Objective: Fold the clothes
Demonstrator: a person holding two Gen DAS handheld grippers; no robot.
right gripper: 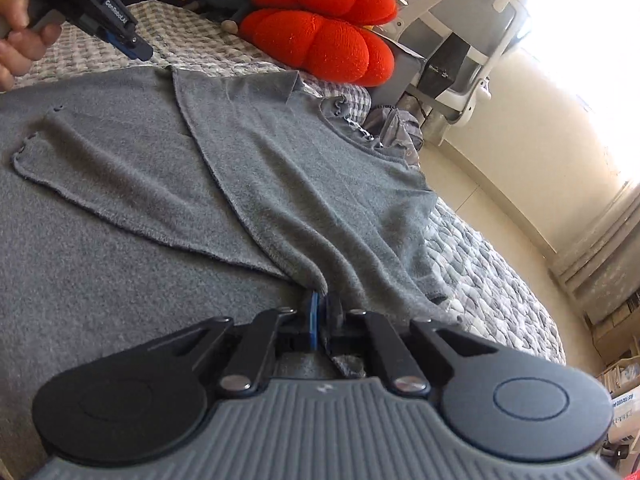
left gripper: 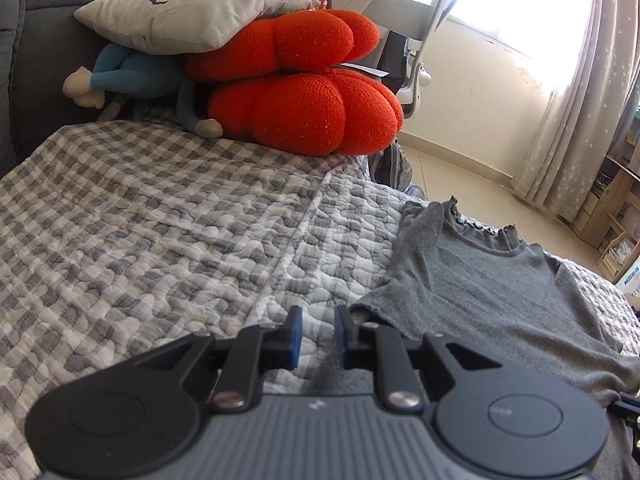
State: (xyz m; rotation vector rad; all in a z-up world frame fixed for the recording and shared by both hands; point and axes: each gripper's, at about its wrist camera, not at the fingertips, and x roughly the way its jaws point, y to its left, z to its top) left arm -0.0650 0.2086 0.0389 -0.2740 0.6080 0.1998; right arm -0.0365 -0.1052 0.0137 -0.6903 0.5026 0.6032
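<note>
A grey knit top with a frilled neckline lies spread on the checked quilt of a bed. One sleeve is folded across its body. In the right wrist view my right gripper is shut on a fold of the top's near edge, and cloth is bunched over the blue pads. My left gripper hovers over the quilt just left of the top's sleeve cuff, its blue pads apart with nothing between them. A hand holds the left gripper at the top's far side.
Two red knitted cushions, a grey pillow and a blue plush toy are stacked at the bed's far end. A white office chair, tiled floor, a curtain and wooden shelves lie beyond the bed's right edge.
</note>
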